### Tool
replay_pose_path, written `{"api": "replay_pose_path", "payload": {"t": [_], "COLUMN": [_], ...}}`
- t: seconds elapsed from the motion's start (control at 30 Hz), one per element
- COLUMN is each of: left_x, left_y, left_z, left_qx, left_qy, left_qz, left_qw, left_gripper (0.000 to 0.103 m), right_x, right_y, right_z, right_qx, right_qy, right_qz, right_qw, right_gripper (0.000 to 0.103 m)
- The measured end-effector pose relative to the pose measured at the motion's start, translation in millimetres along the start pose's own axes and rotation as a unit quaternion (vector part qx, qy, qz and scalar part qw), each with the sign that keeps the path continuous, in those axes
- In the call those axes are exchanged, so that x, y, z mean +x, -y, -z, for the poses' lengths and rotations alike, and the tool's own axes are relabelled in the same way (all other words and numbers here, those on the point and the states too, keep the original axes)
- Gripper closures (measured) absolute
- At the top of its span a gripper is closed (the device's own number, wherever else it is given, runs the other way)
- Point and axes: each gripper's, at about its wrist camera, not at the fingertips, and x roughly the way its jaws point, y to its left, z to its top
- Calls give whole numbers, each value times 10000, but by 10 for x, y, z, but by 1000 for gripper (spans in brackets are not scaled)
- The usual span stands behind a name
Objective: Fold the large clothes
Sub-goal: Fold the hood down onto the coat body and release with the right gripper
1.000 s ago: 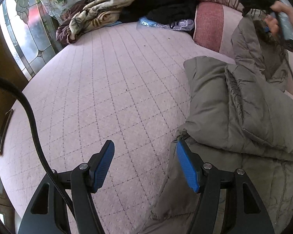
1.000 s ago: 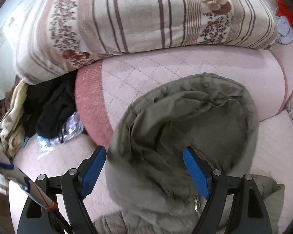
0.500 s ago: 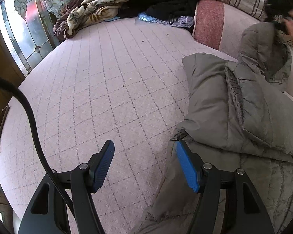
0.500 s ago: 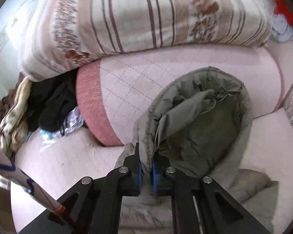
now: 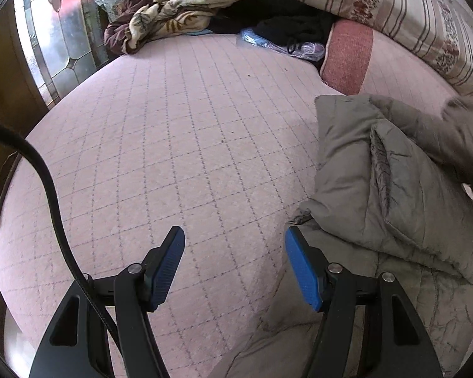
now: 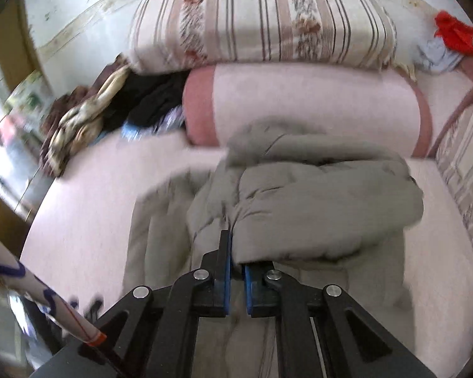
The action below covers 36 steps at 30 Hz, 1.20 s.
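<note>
A large grey-olive padded jacket (image 5: 378, 189) lies on the pink quilted bed (image 5: 173, 145), partly folded, at the right of the left wrist view. My left gripper (image 5: 235, 267) is open and empty, low over the bed by the jacket's left edge; its right finger is over the jacket's hem. In the right wrist view my right gripper (image 6: 236, 271) is shut on the jacket's hood (image 6: 324, 208), which hangs bunched just ahead of the fingers, over the jacket body. The hood shows blurred at the right edge of the left wrist view (image 5: 457, 132).
A pink bolster (image 6: 299, 104) and a striped floral pillow (image 6: 268, 25) lie at the head of the bed. A heap of patterned and black clothes (image 5: 205, 15) sits at the far left corner. A stained-glass window (image 5: 53, 47) and wooden frame stand left of the bed.
My right gripper has closed on the hood and pulled it down and toward the jacket body. The left gripper has stayed open in place.
</note>
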Motion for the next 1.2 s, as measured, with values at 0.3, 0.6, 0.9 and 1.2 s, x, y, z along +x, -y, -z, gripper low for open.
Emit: {"api": "replay_pose_path", "payload": {"t": [0.3,0.6,0.9,1.2], "left_x": [-112,-132,-219,-244], "left_y": [-211,-135,-46,14], "left_z": [5,18,89,120], "left_qx": [-251,-86,88,230], "left_qy": [92,180,289,352], "left_qz": [-126,-290,-262,-326], "left_qw": [9996,9994,9992,9986], "left_gripper": [38,38,38,38], "right_x": [808,948,141,181], "right_y": [21,239,284,532], "right_z": [772,873,1001,219], "right_qx": [417,969,104,528], "right_qy": [-698,-754,-324,487], "right_qz": [121,-161,28,1168], "right_qw": [9966,9923,9994,9906], "right_gripper": [96,79,67,67]}}
